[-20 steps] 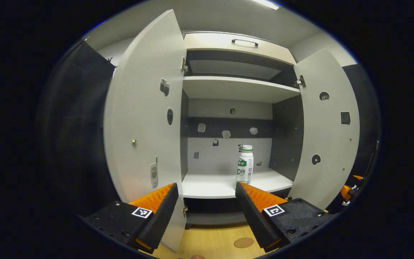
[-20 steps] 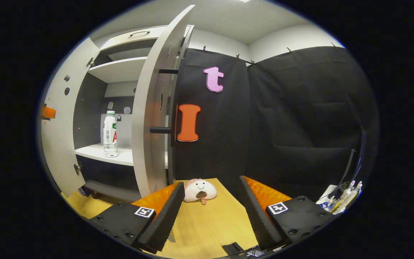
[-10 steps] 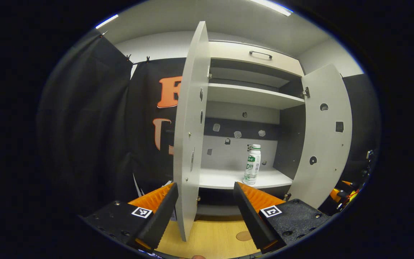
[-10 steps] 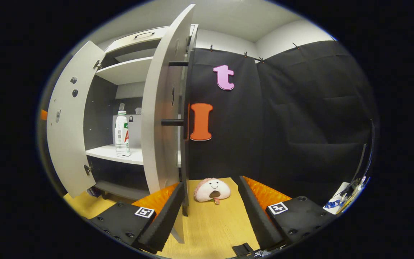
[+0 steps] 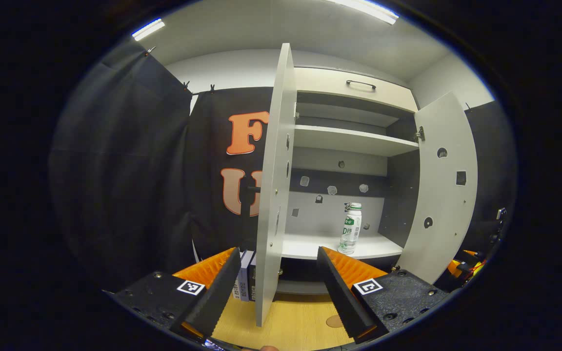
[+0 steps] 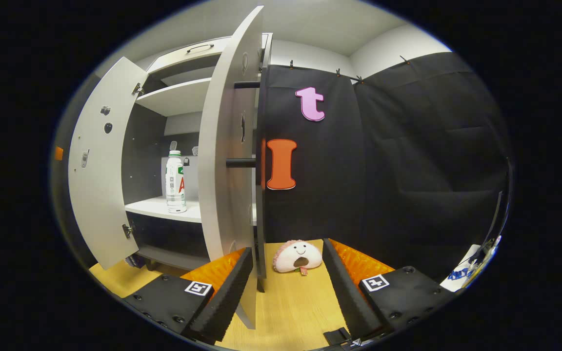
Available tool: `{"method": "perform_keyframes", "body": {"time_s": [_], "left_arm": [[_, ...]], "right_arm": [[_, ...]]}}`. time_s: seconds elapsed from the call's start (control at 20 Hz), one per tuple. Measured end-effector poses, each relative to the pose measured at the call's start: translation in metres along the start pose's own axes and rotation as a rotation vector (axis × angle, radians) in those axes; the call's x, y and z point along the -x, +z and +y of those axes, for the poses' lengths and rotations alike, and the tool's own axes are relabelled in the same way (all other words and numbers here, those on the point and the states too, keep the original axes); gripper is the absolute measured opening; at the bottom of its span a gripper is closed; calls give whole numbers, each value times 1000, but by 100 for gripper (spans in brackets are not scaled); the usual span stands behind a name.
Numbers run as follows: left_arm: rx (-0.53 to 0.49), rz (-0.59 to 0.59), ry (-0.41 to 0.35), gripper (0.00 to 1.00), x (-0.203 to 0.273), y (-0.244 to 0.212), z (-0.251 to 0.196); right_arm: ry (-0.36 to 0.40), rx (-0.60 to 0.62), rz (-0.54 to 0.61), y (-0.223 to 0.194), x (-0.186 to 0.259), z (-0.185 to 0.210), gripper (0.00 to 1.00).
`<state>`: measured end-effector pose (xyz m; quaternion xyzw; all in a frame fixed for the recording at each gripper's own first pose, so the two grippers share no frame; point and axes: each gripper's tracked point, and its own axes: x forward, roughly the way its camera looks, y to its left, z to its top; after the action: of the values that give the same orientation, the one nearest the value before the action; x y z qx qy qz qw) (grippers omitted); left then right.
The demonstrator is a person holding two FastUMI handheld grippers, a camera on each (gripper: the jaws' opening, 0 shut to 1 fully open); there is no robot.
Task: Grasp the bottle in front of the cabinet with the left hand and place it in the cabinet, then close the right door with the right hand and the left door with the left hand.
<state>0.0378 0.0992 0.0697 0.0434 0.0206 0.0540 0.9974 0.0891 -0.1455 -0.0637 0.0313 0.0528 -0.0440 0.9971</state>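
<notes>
Left gripper view: the left gripper (image 5: 277,285) has its fingers apart, holding nothing, before an open cabinet (image 5: 354,141). The bottle (image 5: 350,228) stands upright near the lower shelf's front edge. The left door (image 5: 273,185) stands edge-on.

Right gripper view: the right gripper (image 6: 288,285) is spread wide and empty, beside the right door (image 6: 227,161). A plush toy (image 6: 296,256) lies on the wooden worktop (image 6: 291,312).

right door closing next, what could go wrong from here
The right door stands edge-on between the open right gripper fingers; pushing near its edge could slip off or snag its handle. The plush toy lies by the door's foot and might get dragged. The bottle stands near the shelf's front; a slam might topple it.
</notes>
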Motion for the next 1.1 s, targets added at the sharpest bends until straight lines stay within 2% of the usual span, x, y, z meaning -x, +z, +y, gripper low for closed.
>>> {"method": "perform_keyframes", "body": {"time_s": [0.15, 0.25, 0.45, 0.75, 0.8, 0.85, 0.9, 1.0, 1.1], "left_arm": [[-19, -18, 7, 93, 2, 8, 5], [-28, -26, 14, 95, 4, 9, 10], [2, -23, 34, 95, 3, 7, 22], [-7, -9, 92, 96, 6, 0, 52], [-8, -7, 104, 92, 6, -2, 57], [-8, -4, 112, 93, 5, -5, 60], [-6, -1, 117, 95, 4, -7, 63], [-6, 6, 127, 95, 2, -11, 69], [-12, 22, 147, 93, 1, -19, 79]], "right_arm": [[42, -14, -5, -1, -1, 28, 96], [77, -3, -9, -2, -1, 49, 95], [163, 2, 17, -6, -6, 94, 95], [223, 43, 3, -4, -23, 132, 96], [233, 51, 1, -4, -26, 138, 96], [240, 60, -3, -3, -31, 144, 87], [247, 67, -6, -2, -37, 150, 96], [262, 79, -8, -4, -51, 162, 100], [277, 83, 2, -6, -66, 177, 89]]}}
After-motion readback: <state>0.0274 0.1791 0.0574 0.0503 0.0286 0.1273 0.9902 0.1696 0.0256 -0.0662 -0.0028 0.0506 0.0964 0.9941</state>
